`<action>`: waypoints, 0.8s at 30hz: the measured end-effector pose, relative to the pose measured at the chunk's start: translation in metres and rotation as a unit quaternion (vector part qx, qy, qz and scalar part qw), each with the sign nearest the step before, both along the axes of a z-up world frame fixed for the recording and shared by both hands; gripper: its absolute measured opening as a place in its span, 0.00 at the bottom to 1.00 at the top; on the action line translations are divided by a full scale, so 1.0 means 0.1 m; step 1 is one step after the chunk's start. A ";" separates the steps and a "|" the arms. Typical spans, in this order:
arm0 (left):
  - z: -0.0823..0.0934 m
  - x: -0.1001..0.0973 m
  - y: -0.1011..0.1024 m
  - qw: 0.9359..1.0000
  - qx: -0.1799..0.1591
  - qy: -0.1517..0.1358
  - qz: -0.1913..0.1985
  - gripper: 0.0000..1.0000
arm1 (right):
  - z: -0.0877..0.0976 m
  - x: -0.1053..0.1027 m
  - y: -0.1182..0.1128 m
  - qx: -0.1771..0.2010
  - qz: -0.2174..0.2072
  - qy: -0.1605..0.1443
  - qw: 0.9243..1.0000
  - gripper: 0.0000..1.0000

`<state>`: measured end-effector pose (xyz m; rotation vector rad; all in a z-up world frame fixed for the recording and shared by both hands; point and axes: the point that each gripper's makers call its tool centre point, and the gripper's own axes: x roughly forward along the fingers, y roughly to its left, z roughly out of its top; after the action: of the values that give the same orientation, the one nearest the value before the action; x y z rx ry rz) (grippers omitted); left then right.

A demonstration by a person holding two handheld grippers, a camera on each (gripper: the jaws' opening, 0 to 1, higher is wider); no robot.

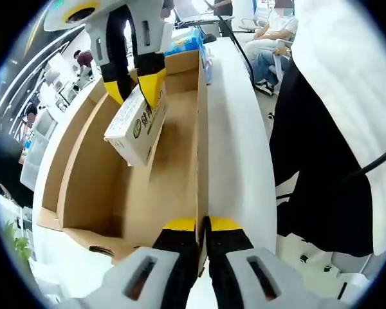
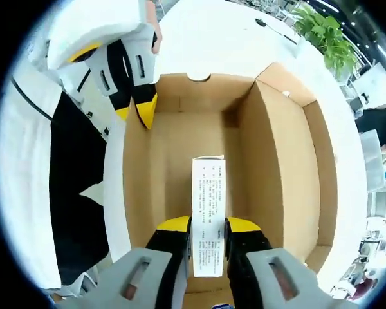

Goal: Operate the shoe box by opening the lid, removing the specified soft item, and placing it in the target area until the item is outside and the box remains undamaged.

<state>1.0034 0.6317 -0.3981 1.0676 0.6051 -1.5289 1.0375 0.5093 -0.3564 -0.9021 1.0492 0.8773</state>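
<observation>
An open brown cardboard shoe box lies on a white table, its lid folded out to the side. My left gripper is shut on the box's thin side wall, near one end. It also shows in the right gripper view as the left gripper pinching the wall's top edge. My right gripper is shut on a white pack with printed text, held over the inside of the box. In the left gripper view the right gripper hangs from above, clamping the tilted pack.
The white table runs along the box. A person in black trousers and a white top stands close at the table's edge. Blue packets sit past the box's far end. Seated people and a green plant are farther off.
</observation>
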 end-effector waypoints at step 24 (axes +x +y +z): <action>0.00 0.00 0.00 1.000 -0.001 0.001 -0.002 0.03 | 0.05 -0.10 -0.01 0.017 -0.016 -0.008 1.000 0.18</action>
<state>1.0034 0.6316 -0.3985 1.0655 0.6036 -1.5339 1.0277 0.5086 -0.3518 -0.8609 1.0295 0.8582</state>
